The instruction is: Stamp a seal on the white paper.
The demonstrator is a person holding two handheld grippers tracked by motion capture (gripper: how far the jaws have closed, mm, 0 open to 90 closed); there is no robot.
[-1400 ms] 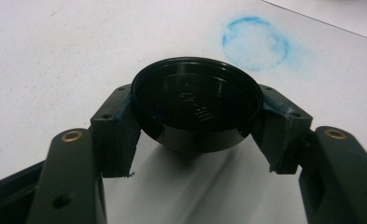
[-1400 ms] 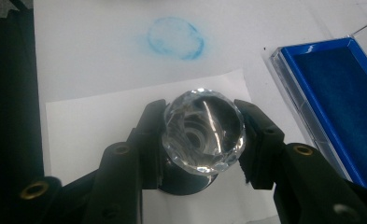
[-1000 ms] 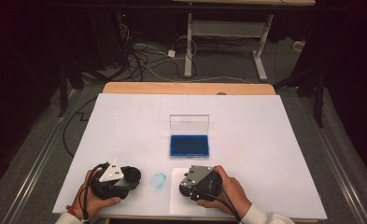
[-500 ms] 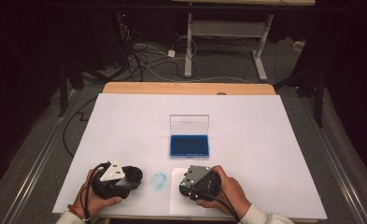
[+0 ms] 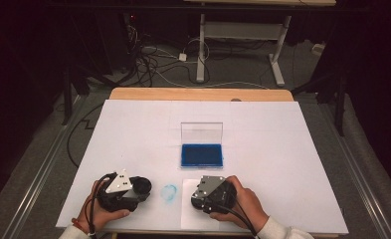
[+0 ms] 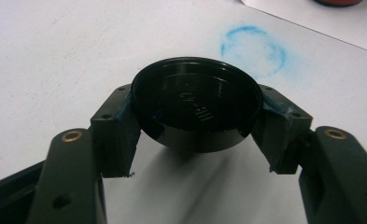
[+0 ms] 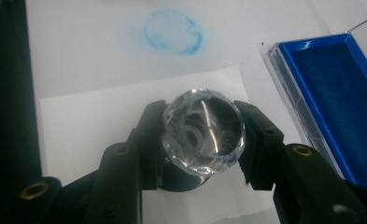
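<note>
My left gripper (image 6: 194, 133) is shut on a round black cap (image 6: 195, 103), held just above the white table sheet; in the high view this gripper (image 5: 128, 191) sits at the front left. My right gripper (image 7: 201, 140) is shut on a clear faceted stamp handle (image 7: 203, 130) over a small white paper (image 7: 92, 121); from above, it (image 5: 210, 193) sits at the front centre. A blue ink ring (image 5: 169, 192) marks the sheet between the two grippers, and it appears as well as a blue ink ring (image 6: 252, 45) beyond the cap. An open blue ink pad (image 5: 201, 154) lies behind them.
The ink pad's clear lid (image 5: 201, 133) stands upright at its far side. The white sheet (image 5: 133, 129) covers the wooden table (image 5: 198, 93). Cables and a desk frame (image 5: 233, 35) lie on the floor beyond the table.
</note>
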